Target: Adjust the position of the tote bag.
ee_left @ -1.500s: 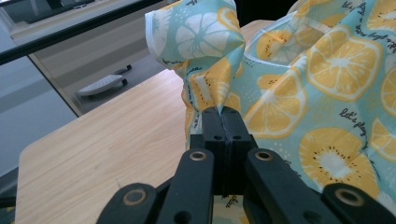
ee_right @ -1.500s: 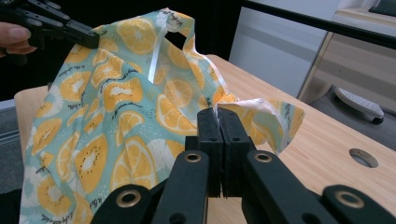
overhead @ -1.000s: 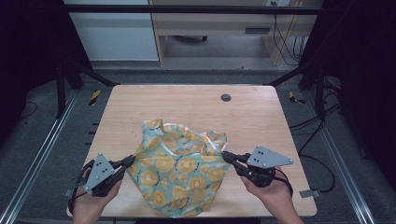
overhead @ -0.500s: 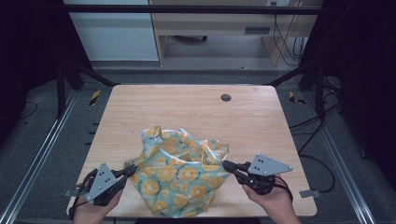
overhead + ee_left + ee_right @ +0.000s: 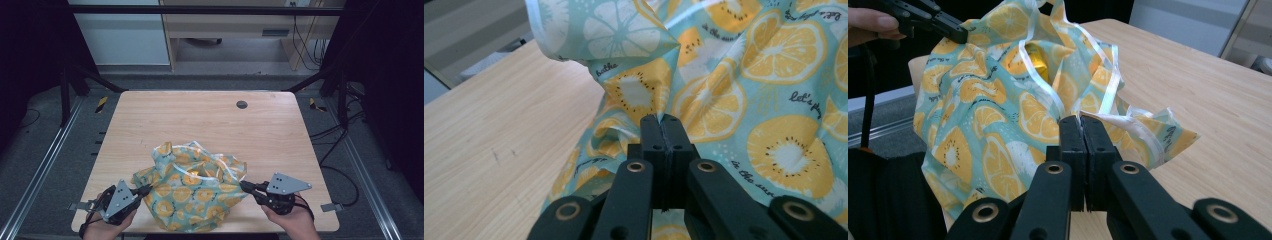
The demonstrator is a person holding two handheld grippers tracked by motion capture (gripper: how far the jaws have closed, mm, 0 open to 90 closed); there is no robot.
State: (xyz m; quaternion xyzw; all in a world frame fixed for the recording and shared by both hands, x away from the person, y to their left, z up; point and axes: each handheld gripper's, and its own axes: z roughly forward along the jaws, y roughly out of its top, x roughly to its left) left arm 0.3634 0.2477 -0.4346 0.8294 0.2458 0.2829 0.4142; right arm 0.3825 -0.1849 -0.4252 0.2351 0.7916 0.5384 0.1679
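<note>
A teal cloth bag (image 5: 195, 195) printed with orange slices lies crumpled near the front edge of the wooden table (image 5: 200, 125). My left gripper (image 5: 146, 190) is shut on the bag's left edge; its jaws pinch a fold of the fabric (image 5: 704, 100) at the left gripper's tip (image 5: 661, 120). My right gripper (image 5: 245, 186) is shut on the bag's right edge, with the white-trimmed hem (image 5: 1128, 125) caught at the right gripper's tip (image 5: 1080, 121). The bag's mouth (image 5: 1035, 55) gapes open, showing something yellow inside. The left gripper (image 5: 955, 32) also appears far off in the right gripper view.
A small dark round hole (image 5: 242, 104) sits in the table's far right part. Metal rails (image 5: 40, 170) run along both sides of the table. A cabinet (image 5: 235, 30) and cables stand beyond the far edge.
Both hands have pulled the bag toward the front edge and lowered it. The bag has bunched up more between the grippers.
</note>
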